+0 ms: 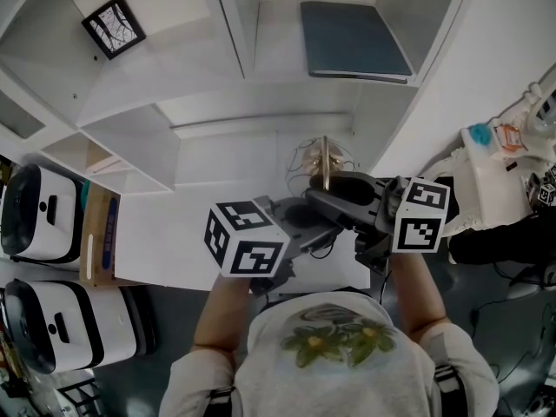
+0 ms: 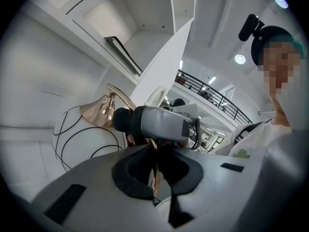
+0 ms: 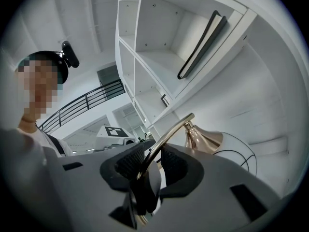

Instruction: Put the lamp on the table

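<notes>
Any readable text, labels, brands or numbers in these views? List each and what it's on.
No legible text in any view.
Marker cubes: black-and-white square codes only, no letters or digits.
Cardboard box: blue print, too blurred to read.
Packaging at the right edge: orange and teal print, too small to read.
Lamp: no print visible.

head view steeply down; gripper views close along own jaws, facing each other; all share lamp (image 3: 203, 140).
</notes>
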A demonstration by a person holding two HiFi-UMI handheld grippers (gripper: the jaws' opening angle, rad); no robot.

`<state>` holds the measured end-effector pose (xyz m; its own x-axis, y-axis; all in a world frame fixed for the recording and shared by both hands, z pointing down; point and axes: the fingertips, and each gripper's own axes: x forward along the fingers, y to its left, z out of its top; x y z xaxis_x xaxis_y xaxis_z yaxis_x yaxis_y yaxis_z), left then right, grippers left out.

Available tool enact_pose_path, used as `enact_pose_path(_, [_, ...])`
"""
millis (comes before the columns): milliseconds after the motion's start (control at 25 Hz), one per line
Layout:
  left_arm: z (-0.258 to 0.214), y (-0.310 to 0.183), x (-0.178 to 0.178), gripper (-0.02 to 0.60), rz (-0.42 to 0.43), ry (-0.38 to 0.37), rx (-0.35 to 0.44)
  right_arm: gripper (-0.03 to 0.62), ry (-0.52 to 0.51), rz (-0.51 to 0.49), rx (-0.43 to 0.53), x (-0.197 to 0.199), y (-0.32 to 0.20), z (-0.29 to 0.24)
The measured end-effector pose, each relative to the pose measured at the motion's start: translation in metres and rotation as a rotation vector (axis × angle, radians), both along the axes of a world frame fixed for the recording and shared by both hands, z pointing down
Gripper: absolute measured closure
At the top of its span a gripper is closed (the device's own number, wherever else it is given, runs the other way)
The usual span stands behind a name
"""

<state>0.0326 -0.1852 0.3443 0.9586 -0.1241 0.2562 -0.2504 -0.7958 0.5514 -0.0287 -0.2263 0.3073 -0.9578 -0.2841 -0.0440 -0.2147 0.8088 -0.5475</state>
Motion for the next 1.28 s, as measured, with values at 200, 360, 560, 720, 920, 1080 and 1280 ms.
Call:
enact_pose_path(200, [0.008,-0.009,0.002,0.541,0.005,-0.011,-0.015,0.473,0.004,0.013,-0.016,0.003,-0.009,0.008])
enact_pose_path(360, [0.012,-0.014,0.004,0.541,0.006,-0.014,-0.022,0.473,0.006,0.018,-0.022,0.004,-0.015,0.012])
enact_pose_path(560, [0.02,-0.023,0.004,0.543,-0.001,-0.023,-0.038,0.473,0.014,0.027,-0.033,0.005,-0.023,0.021])
enact_pose_path(720, [0.027,-0.029,0.004,0.543,-0.009,-0.033,-0.049,0.474,0.024,0.03,-0.042,0.005,-0.029,0.027])
enact_pose_path(920, [0.032,-0.035,0.006,0.543,-0.016,-0.041,-0.059,0.474,0.027,0.035,-0.052,0.007,-0.035,0.032])
enact_pose_path(1080, [0.037,-0.039,0.006,0.543,-0.021,-0.051,-0.064,0.474,0.04,0.037,-0.057,0.007,-0.039,0.038])
enact_pose_path(1280, [0.042,-0.042,0.007,0.543,-0.026,-0.061,-0.071,0.476,0.046,0.039,-0.066,0.008,-0.042,0.043])
